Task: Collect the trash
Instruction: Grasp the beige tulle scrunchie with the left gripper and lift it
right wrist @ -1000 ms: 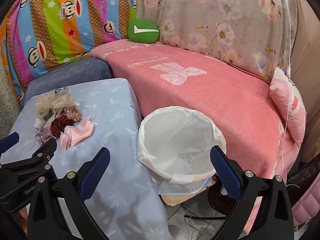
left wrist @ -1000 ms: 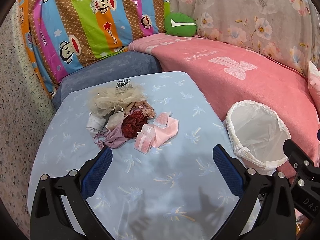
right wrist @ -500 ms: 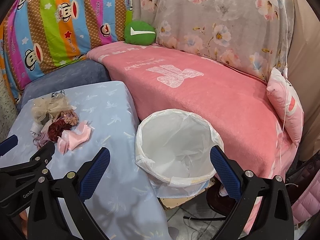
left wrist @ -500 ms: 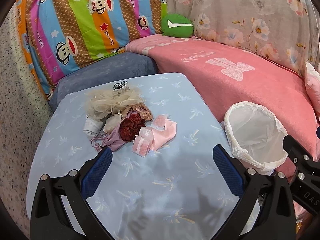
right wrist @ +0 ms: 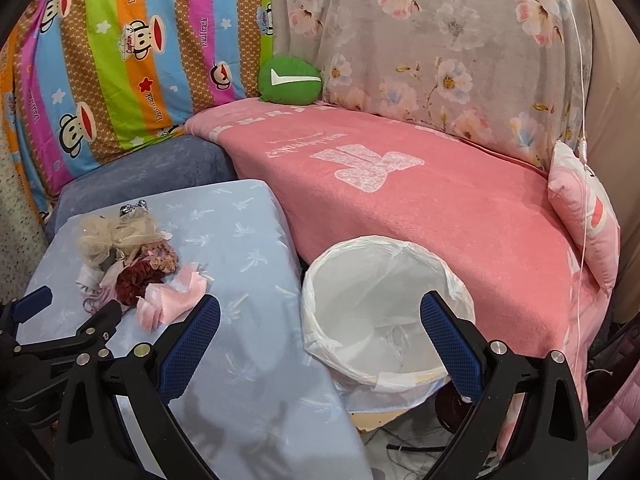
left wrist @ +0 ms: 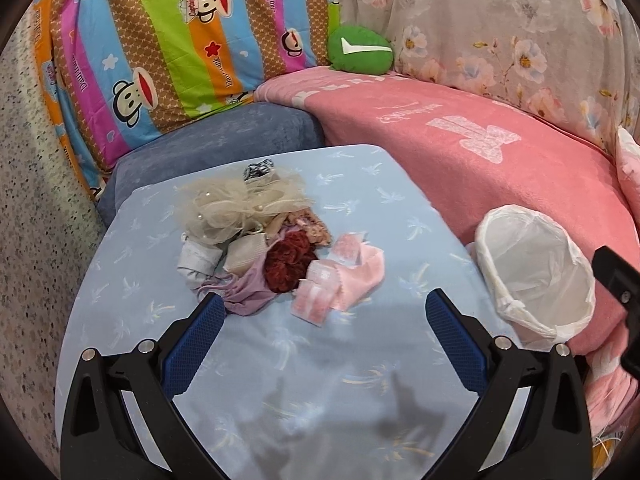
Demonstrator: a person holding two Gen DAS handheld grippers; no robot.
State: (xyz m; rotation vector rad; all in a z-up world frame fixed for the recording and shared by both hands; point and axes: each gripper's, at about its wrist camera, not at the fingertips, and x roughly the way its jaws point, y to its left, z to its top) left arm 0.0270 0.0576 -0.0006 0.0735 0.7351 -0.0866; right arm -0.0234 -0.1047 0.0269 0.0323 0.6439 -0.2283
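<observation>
At your far left, from nine up to eleven o'clock in both wrist views, the striped monkey-print cover [left wrist: 160, 52] hangs behind a blue-grey cushion [left wrist: 212, 148]. Your left gripper [left wrist: 326, 320] hovers over the light blue table [left wrist: 320, 360] with its jaws spread wide and nothing between them. The trash pile [left wrist: 276, 240] lies on the table just beyond it, at twelve o'clock in the left wrist view. The left blue pad [left wrist: 196, 334] sits just short of the pile's near edge; you cannot tell whether it touches.

Within the pile, the beige tulle bow [left wrist: 236, 208] lies at the back. The dark red scrunchie [left wrist: 288, 264] sits in the middle. A lilac fabric piece [left wrist: 244, 292] lies at its near left, and pink cloth scraps [left wrist: 340, 280] at its near right.

The green pillow [left wrist: 360, 50] rests at one o'clock, on the back of the pink blanket [left wrist: 480, 160].

The white-lined bin [right wrist: 380, 304] stands just beside the table's right edge, against the blanket. Your right gripper [right wrist: 320, 336] hovers over it, jaws wide and holding nothing. From that camera the pile [right wrist: 132, 264] lies at ten o'clock, with your left gripper [right wrist: 76, 308] just short of it.

At three o'clock a pink pillow [right wrist: 584, 216] leans on the floral cover [right wrist: 440, 40].
</observation>
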